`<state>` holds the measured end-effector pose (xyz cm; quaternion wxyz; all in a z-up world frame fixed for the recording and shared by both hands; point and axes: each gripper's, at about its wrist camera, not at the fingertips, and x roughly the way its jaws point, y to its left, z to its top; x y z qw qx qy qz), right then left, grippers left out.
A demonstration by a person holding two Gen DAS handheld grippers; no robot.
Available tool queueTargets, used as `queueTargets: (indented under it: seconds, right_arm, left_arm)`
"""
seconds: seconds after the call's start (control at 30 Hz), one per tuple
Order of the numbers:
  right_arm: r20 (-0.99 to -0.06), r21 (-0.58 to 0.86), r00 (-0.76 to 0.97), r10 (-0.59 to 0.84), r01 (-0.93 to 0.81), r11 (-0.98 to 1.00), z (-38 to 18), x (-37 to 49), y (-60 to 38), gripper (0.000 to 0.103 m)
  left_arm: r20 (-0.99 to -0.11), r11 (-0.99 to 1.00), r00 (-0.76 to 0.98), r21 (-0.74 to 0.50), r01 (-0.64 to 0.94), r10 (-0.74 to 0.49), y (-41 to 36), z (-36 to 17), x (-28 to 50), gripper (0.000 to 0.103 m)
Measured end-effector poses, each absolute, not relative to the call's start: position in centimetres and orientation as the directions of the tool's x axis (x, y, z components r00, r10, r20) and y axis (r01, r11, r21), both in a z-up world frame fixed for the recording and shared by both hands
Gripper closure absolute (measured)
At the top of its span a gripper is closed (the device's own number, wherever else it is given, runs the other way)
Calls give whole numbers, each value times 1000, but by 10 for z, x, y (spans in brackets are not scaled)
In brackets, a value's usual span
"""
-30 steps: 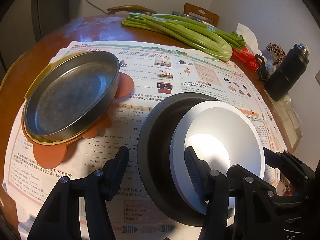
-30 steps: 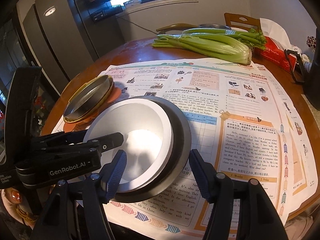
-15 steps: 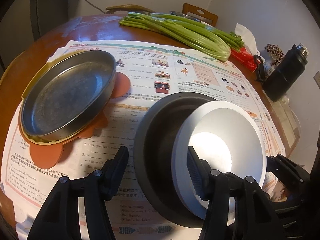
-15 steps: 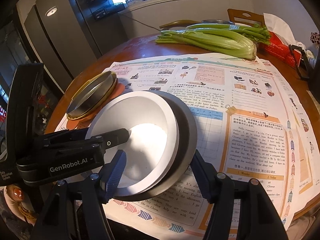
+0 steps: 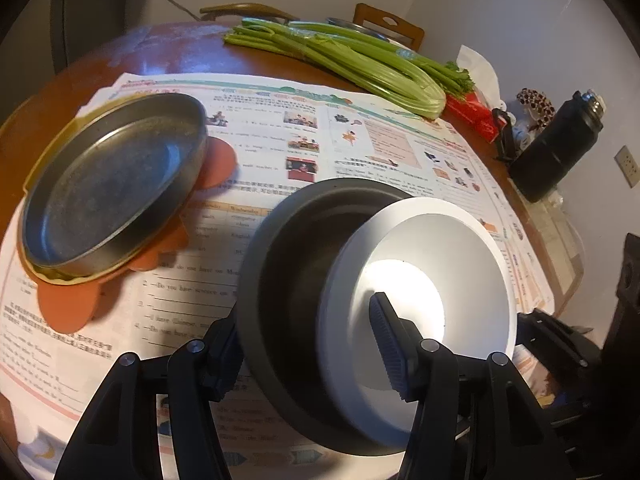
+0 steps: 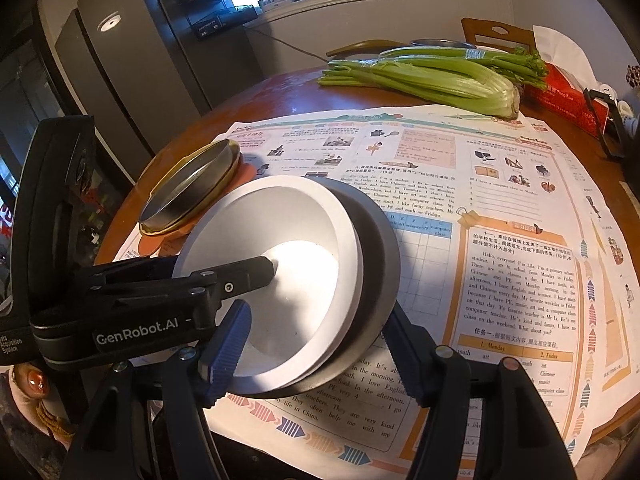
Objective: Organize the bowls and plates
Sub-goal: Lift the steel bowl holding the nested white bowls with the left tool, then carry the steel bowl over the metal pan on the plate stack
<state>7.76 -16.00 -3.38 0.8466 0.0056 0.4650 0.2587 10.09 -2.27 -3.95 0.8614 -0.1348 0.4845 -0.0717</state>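
Both tongs grip the nested bowls; metal pan, celery lie beyond.

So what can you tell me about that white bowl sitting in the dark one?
The white bowl is round, matte, thick-rimmed and empty, with sloping walls and a flat bottom brightly lit. It sits nested, tilted, inside the larger dark grey bowl, leaning to one side. One finger of the left gripper reaches inside it, and one of the right gripper too, so each pair of jaws straddles both bowls' walls.
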Motion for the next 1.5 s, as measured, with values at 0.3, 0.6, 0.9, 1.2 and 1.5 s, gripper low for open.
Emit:
queueTargets:
  seconds: [0.3, 0.6, 0.9, 1.2, 1.5]
  right_arm:
    - [-785, 265, 415, 461, -447, 854, -36, 77, -158, 35]
    - [-781, 269, 417, 465, -447, 853, -36, 79, -161, 35]
    - [-774, 274, 423, 471, -448, 851, -33, 79, -169, 35]
    - [-761, 266, 436, 481, -466, 844, -24, 70, -167, 35]
    - [-748, 246, 457, 481, -482, 841, -10, 61, -159, 35]
  left_arm:
    - [-813, 955, 525, -298, -3, -252, -26, -38, 102, 43]
    - [-818, 957, 519, -291, -1, -248, -32, -37, 103, 43]
    - [-814, 960, 528, -281, 5, -241, -37, -31, 101, 43]
    - [-799, 958, 553, -286, 0, -238, -32, -20, 90, 43]
    - [-775, 955, 584, -297, 1, -242, -24, -7, 79, 43]
